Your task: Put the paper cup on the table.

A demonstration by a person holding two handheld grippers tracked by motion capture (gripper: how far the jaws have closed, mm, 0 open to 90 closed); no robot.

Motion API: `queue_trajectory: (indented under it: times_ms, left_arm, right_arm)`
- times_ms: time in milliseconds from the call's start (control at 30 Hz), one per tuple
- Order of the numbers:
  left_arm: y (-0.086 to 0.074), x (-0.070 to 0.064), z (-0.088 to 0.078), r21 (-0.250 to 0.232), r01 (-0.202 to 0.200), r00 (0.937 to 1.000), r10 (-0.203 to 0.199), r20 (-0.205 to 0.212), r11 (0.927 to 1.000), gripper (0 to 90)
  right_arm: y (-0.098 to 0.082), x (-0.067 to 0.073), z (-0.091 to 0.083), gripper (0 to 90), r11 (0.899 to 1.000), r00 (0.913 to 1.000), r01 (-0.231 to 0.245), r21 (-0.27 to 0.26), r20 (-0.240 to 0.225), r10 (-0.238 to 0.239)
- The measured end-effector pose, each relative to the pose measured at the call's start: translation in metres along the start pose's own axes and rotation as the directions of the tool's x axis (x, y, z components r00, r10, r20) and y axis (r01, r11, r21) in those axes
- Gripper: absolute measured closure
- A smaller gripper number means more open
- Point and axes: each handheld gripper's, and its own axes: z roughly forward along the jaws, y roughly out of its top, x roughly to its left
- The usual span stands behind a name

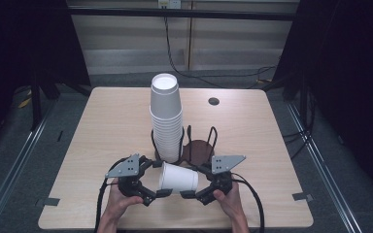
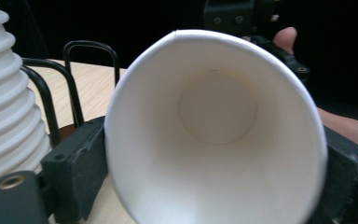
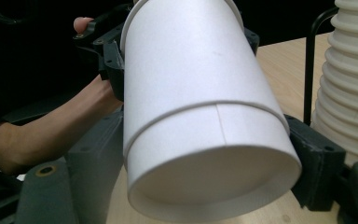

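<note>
A white paper cup (image 1: 178, 178) lies on its side above the table's near edge, held between both grippers. My left gripper (image 1: 161, 178) is shut on its mouth end; the left gripper view looks straight into the empty cup (image 2: 214, 130), gripped by the left gripper (image 2: 214, 163). My right gripper (image 1: 193, 180) is shut on the base end. In the right gripper view the cup (image 3: 200, 93) fills the right gripper (image 3: 205, 163), and a rim-like ridge circles it halfway along, as if one cup sits inside another. The left gripper (image 3: 105, 42) shows behind it.
A tall stack of white cups (image 1: 165, 116) stands in a black wire holder (image 1: 199, 141) on a brown base, just behind the grippers. The wooden table (image 1: 107, 121) has a small dark hole (image 1: 213, 101) at the back right. The stack (image 3: 349, 93) is close beside the right gripper.
</note>
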Motion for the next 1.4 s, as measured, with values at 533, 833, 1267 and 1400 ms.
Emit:
queue_trajectory:
  times_ms: [533,833,1267,1400]
  left_arm:
    - [0.003,0.000,-0.006,0.041,0.001,0.9981,0.001,-0.062,0.9992,13.3]
    - [0.002,0.003,-0.014,0.067,0.017,0.9955,-0.011,-0.095,0.9976,13.0]
    - [0.002,0.005,-0.020,0.129,0.023,0.9897,-0.004,-0.143,0.9914,12.8]
    - [0.002,0.008,-0.022,0.151,0.037,0.9849,-0.011,-0.173,0.9878,12.9]
  right_arm:
    - [-0.010,0.007,-0.012,12.8,0.997,0.9917,0.007,-0.073,0.129,0.003]
    - [-0.017,0.009,-0.019,12.9,0.998,0.9768,0.008,-0.070,0.214,0.007]
    - [-0.040,0.010,-0.031,13.0,0.986,0.8567,0.081,-0.146,0.516,0.006]
    - [-0.048,0.010,-0.033,13.0,0.978,0.8127,0.096,-0.186,0.582,0.031]
